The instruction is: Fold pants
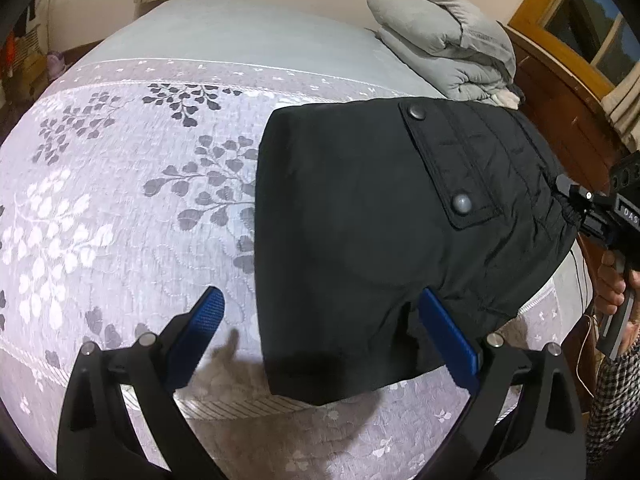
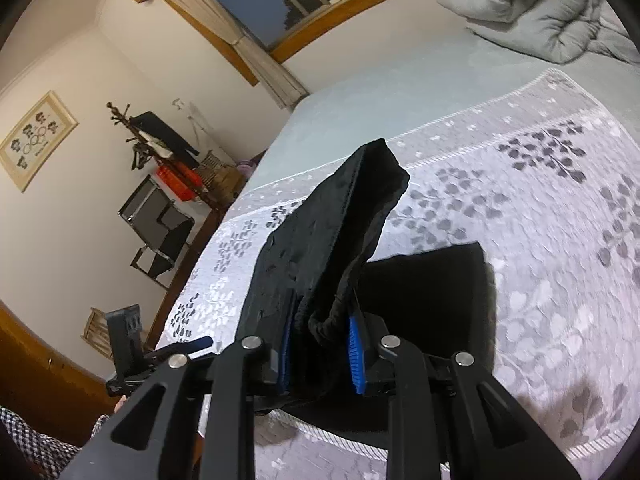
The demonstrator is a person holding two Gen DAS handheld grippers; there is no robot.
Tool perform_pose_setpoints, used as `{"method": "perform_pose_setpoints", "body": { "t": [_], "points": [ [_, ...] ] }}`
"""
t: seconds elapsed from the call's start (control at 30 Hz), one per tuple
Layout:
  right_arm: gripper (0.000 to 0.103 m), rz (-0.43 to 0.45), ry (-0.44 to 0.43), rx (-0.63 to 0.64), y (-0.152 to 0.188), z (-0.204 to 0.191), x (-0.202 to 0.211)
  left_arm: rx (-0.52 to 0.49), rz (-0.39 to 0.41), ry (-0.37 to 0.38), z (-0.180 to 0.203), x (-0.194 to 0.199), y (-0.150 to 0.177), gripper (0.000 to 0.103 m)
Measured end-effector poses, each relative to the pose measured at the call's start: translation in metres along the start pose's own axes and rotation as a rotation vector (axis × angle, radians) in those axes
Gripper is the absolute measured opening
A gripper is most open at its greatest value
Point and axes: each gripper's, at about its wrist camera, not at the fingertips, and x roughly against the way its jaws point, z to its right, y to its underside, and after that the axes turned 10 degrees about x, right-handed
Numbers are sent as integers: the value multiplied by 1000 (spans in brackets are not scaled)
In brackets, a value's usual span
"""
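Black pants point(image 1: 360, 232) lie folded on the bed, with a snap-button pocket flap point(image 1: 448, 160) facing up. My left gripper point(image 1: 320, 320) is open just above the pants' near edge; one blue finger is over the bedspread, the other over the fabric. My right gripper point(image 2: 320, 344) is shut on the bunched waistband of the pants point(image 2: 332, 232) and lifts that end off the bed. It also shows in the left wrist view point(image 1: 576, 200) at the pants' right edge.
The bed has a lilac leaf-patterned bedspread point(image 1: 120, 208). A folded grey duvet point(image 1: 444, 40) lies at the bed's far corner. A wooden headboard point(image 1: 560, 92) and window are at the right. A coat rack and folding chairs point(image 2: 160, 224) stand beside the bed.
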Motion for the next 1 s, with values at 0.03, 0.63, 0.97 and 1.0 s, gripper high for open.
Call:
{"method": "perform_pose_setpoints", "body": {
  "t": [0.03, 0.63, 0.97, 1.0],
  "points": [
    [23, -3, 3, -4, 1, 3, 0, -1, -4, -3, 2, -1, 0, 97],
    [23, -107, 100, -118, 55, 59, -22, -9, -48, -56, 9, -27, 4, 97],
    [59, -111, 77, -169, 71, 69, -20, -3, -55, -70, 7, -30, 6, 97],
    [66, -112, 82, -171, 72, 69, -17, 0, -52, -73, 6, -28, 6, 97]
  ]
}}
